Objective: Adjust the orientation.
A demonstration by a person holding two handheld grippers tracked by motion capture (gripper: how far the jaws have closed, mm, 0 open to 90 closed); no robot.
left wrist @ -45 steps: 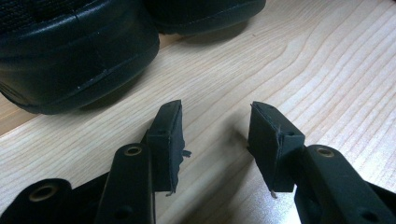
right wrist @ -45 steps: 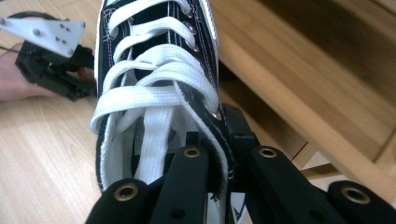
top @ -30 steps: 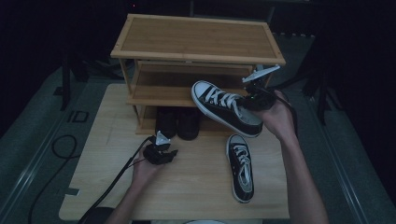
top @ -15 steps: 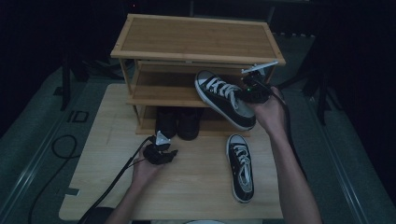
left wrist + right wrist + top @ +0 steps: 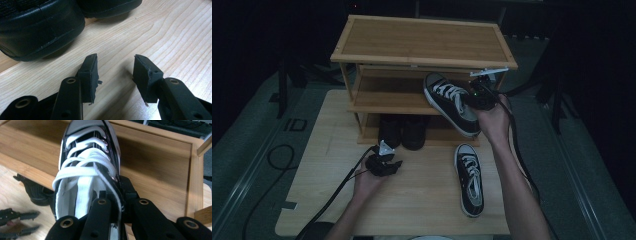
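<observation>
right gripper (image 5: pixel 476 95): I see its jaws clamped on the rim of the black sneaker (image 5: pixel 451 102), held tilted at the front edge of the rack's middle shelf (image 5: pixel 387 102), toe inward | left gripper (image 5: pixel 384 162): jaws apart, empty, low over bare counter (image 5: pixel 427 195) just before the black shoes (image 5: pixel 402 131) | second sneaker (image 5: pixel 470 178) near the counter's right edge

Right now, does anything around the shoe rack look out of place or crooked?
One sneaker lies alone on the table in front of the rack, apart from its mate, which the right tool holds tilted at the middle shelf. The left tool rests open near two black shoes.
</observation>
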